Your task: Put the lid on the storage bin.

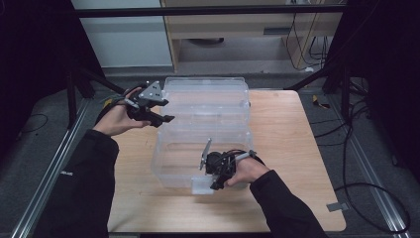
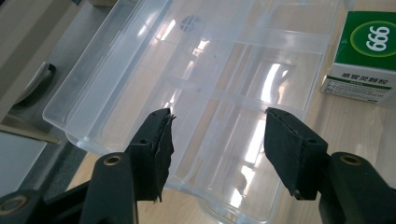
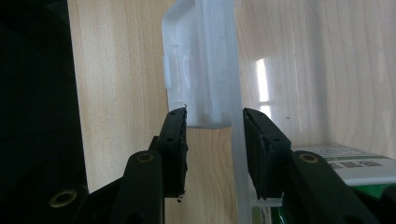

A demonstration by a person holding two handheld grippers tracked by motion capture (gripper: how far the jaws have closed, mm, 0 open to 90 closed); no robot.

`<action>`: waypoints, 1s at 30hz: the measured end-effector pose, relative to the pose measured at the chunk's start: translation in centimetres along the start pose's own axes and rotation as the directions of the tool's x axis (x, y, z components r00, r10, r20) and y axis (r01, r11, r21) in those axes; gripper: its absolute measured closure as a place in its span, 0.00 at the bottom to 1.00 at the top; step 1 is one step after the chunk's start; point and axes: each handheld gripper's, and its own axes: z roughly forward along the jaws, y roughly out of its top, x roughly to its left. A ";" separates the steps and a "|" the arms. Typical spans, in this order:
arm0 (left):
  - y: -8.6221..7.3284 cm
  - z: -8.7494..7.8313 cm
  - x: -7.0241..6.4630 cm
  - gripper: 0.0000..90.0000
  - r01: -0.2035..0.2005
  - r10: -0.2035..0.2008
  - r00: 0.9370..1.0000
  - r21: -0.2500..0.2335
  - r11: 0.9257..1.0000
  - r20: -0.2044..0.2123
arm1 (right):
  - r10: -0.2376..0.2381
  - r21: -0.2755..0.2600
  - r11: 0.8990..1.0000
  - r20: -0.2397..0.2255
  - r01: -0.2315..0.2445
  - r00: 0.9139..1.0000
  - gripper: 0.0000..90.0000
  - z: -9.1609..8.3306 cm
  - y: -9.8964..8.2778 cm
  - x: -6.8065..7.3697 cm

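Two grippers work at a clear box [image 1: 203, 158] lying open on the table [image 1: 287, 148]. Left gripper [image 1: 166, 119], jaws spread and empty, hovers at the lid [image 2: 196, 74] by the box's far left. Right gripper [image 3: 215, 140] straddles the box's near wall and latch [image 3: 196, 70], jaws apart, not pinching. A green carton [image 2: 364, 56] sits inside the box.
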 end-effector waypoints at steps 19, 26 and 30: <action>1.8 3.5 1.1 0.48 -0.185 0.180 0.982 0.094 0.978 0.061 | -0.004 0.007 1.000 -0.005 0.004 1.000 0.68 0.1 0.1 -0.1; 2.0 4.4 1.2 0.52 -0.204 0.199 0.978 0.102 0.974 0.059 | 0.002 0.007 1.000 -0.005 -0.002 1.000 0.68 0.1 0.1 -0.1; 2.3 5.1 1.2 0.54 -0.221 0.214 0.974 0.109 0.969 0.074 | 0.002 0.009 1.000 -0.008 -0.002 1.000 0.68 0.2 0.1 -0.1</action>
